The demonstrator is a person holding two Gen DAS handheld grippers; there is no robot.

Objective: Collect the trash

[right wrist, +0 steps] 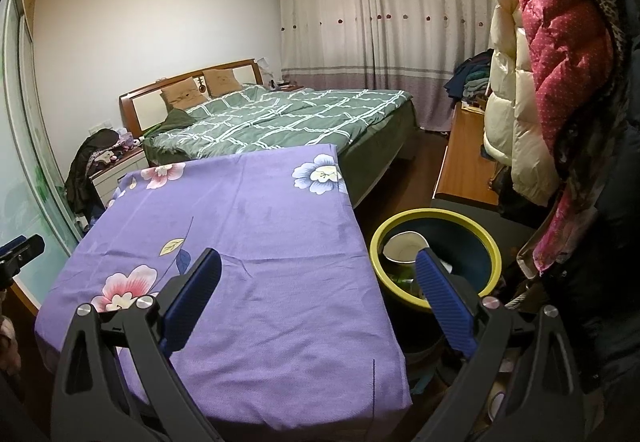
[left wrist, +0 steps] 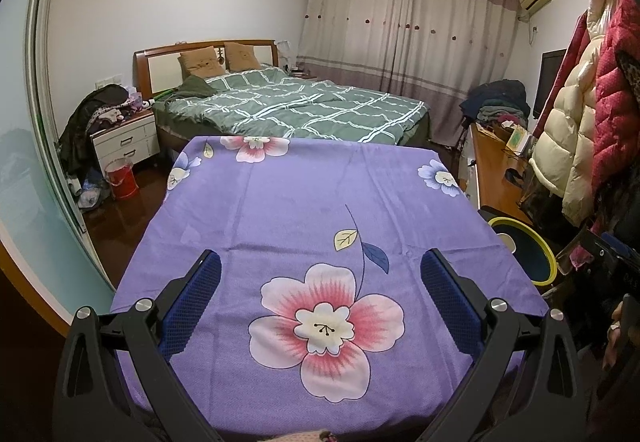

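Bin (right wrist: 436, 254) sits at one o'clock of the spread-open, empty right gripper (right wrist: 318, 274), nearer than the equally open left gripper (left wrist: 320, 274); contents possibly trash.

A purple flowered cloth (left wrist: 304, 194) covers the worktop, with a large pink blossom (left wrist: 326, 326) printed near its near edge and a pale blue one (right wrist: 320, 172) at the far right corner. Past the far edge stands a bed (left wrist: 296, 106) under a green checked duvet, two tan pillows (left wrist: 200, 62) against its wooden headboard. A white nightstand (left wrist: 126, 142) heaped with clothes sits left of the bed, a red bucket (left wrist: 120, 178) on the floor before it. Closed curtains (right wrist: 380, 38) fill the back wall; puffy coats (right wrist: 552, 54) hang at the right
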